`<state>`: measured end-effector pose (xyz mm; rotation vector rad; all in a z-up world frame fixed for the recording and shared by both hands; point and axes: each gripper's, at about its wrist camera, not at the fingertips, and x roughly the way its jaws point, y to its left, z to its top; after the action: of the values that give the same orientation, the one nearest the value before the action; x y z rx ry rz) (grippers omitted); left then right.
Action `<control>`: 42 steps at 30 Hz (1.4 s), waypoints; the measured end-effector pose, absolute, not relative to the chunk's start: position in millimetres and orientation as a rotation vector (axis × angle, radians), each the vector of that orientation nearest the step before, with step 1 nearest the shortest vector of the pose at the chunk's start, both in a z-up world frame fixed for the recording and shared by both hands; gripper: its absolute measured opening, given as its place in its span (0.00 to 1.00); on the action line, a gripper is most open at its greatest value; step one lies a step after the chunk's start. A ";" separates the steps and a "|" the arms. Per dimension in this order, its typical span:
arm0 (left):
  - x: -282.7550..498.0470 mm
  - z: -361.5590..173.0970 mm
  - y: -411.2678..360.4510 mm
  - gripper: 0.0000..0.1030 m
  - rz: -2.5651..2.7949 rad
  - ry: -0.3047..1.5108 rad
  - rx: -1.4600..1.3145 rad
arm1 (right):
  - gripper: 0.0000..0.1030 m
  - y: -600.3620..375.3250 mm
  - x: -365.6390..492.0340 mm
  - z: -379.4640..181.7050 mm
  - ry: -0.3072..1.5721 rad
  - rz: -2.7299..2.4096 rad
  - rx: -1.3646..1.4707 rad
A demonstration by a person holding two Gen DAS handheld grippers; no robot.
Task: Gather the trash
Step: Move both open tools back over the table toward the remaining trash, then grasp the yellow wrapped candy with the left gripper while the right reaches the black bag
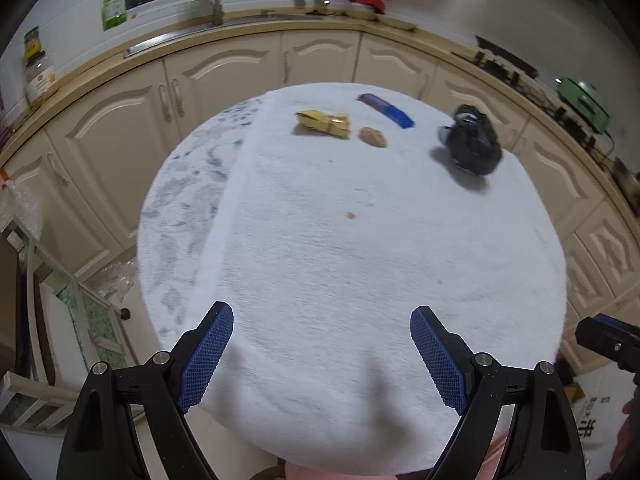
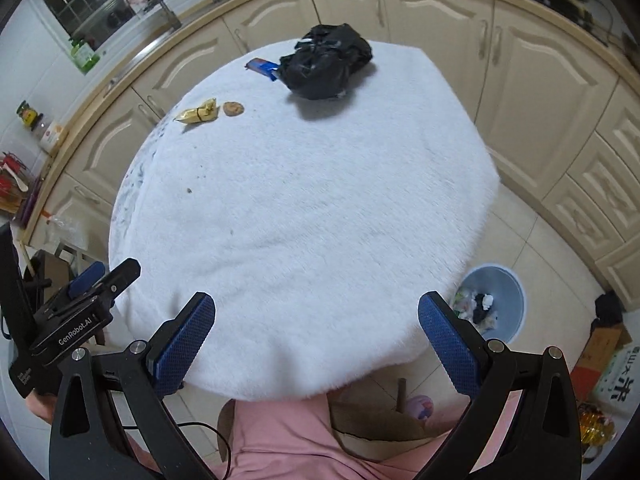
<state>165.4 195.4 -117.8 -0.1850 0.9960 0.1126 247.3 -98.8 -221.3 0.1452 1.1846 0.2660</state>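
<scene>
On the far side of the round table with a white fluffy cover (image 1: 340, 260) (image 2: 312, 200) lie a crumpled yellow wrapper (image 1: 324, 123) (image 2: 199, 112), a small brown cookie-like piece (image 1: 373, 137) (image 2: 233, 108), a blue wrapper (image 1: 387, 110) (image 2: 262, 67) and a crumpled black plastic bag (image 1: 474, 142) (image 2: 326, 60). A tiny brown crumb (image 1: 351, 215) (image 2: 188, 190) sits nearer the middle. My left gripper (image 1: 322, 354) hovers over the near edge, open and empty. My right gripper (image 2: 316, 344) is open and empty too, over the near edge. All trash lies far from both.
A light blue waste bin (image 2: 494, 300) with trash inside stands on the floor right of the table. Cream kitchen cabinets (image 1: 224, 76) curve behind the table. A person's pink clothing (image 2: 288, 440) is below the near edge. Cardboard boxes (image 2: 600, 356) sit on the floor at right.
</scene>
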 end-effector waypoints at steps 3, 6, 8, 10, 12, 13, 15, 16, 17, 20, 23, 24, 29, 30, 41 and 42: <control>176.5 -117.7 209.1 0.84 0.139 1.000 -0.198 | 1.00 -85.4 263.6 -222.3 1.196 0.287 0.138; 192.1 -119.2 219.2 0.84 0.151 1.008 -0.211 | 1.00 -75.4 278.9 -223.7 1.211 0.302 0.134; 206.6 -119.6 222.3 0.84 0.153 1.009 -0.202 | 1.00 -68.2 290.5 -224.2 1.216 0.310 0.122; 219.9 -118.0 223.5 0.84 0.151 1.007 -0.198 | 1.00 -66.5 298.2 -224.5 1.223 0.318 0.124; 235.5 -121.8 227.7 0.84 0.140 1.008 -0.203 | 1.00 -64.4 310.7 -224.3 1.230 0.325 0.135; 242.5 -121.4 228.3 0.84 0.131 1.008 -0.208 | 1.00 -64.0 315.2 -223.6 1.229 0.326 0.138; 260.4 -121.8 229.4 0.85 0.115 1.010 -0.212 | 1.00 -63.9 330.2 -222.8 1.231 0.316 0.143; 271.0 -122.8 230.2 0.85 0.113 1.013 -0.210 | 1.00 -64.1 337.9 -222.7 1.233 0.313 0.148; 280.7 -124.5 230.9 0.85 0.111 1.014 -0.206 | 1.00 -64.3 344.2 -222.1 1.236 0.312 0.154; 311.7 -128.5 232.3 0.85 0.097 1.028 -0.203 | 1.00 -65.1 368.5 -220.8 1.241 0.304 0.181; 342.7 -133.8 235.0 0.85 0.077 1.036 -0.216 | 1.00 -66.2 393.1 -219.0 1.246 0.284 0.190; 352.7 -135.3 237.0 0.86 0.082 1.038 -0.222 | 1.00 -66.8 399.6 -218.9 1.248 0.280 0.191; 408.0 -148.8 244.2 0.86 0.113 1.070 -0.241 | 1.00 -67.0 439.9 -221.2 1.257 0.258 0.216; 417.8 -152.2 245.1 0.86 0.115 1.077 -0.252 | 1.00 -66.9 446.6 -223.4 1.262 0.250 0.217; 507.0 -202.4 240.3 0.95 0.144 1.156 -0.262 | 1.00 -56.5 509.0 -273.1 1.369 0.204 0.209; 512.9 -208.9 240.7 0.95 0.148 1.162 -0.265 | 1.00 -54.6 512.9 -277.7 1.377 0.203 0.206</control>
<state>512.9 240.7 -208.9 -0.2646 1.1622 0.1481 512.9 -54.6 -277.7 0.2056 1.3774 0.2034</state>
